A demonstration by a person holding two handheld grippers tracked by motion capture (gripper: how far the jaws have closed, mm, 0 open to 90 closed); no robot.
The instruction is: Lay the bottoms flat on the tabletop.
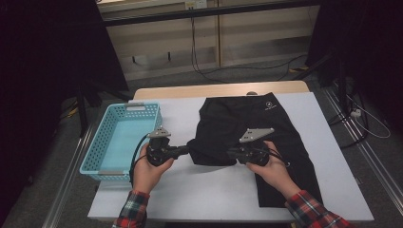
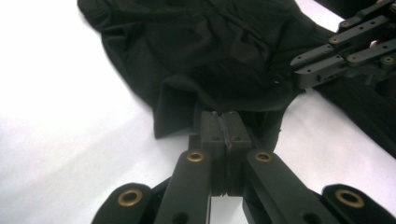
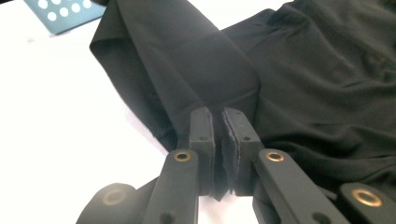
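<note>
**A:** At the centre of the high view, a black garment (image 1: 266,137) lies on the white table (image 1: 199,190), partly folded, its near left part bunched and lifted. Who has hold of it?

**B:** Both claws. The left gripper (image 1: 186,149), just left of centre, is clamped on the cloth's left edge. In the left gripper view its pads (image 2: 212,128) are pressed together on a thin hem of the garment (image 2: 210,51). The right gripper (image 1: 230,153), slightly right of centre, pinches a fold from the other side.

**A:** Is that one fully closed?

**B:** Not quite. In the right gripper view a narrow slit shows between the jaws, with a fold of the garment (image 3: 187,65) rising from them. I read it as a grip, but a loose one.

**A:** So what could go wrong?

**B:** The fold may slip out on the right if the hands pull apart, since so little fabric sits between those pads. The bunched part would then drop and the fold would come undone. The left hold is on a bare edge too, so a sharp tug could strip it.

**A:** And the blue basket (image 1: 102,142) at the left of the frame?

**B:** Apart from the cloth, just beside the left hand (image 1: 148,173). A wide swing that way could knock it.
</note>
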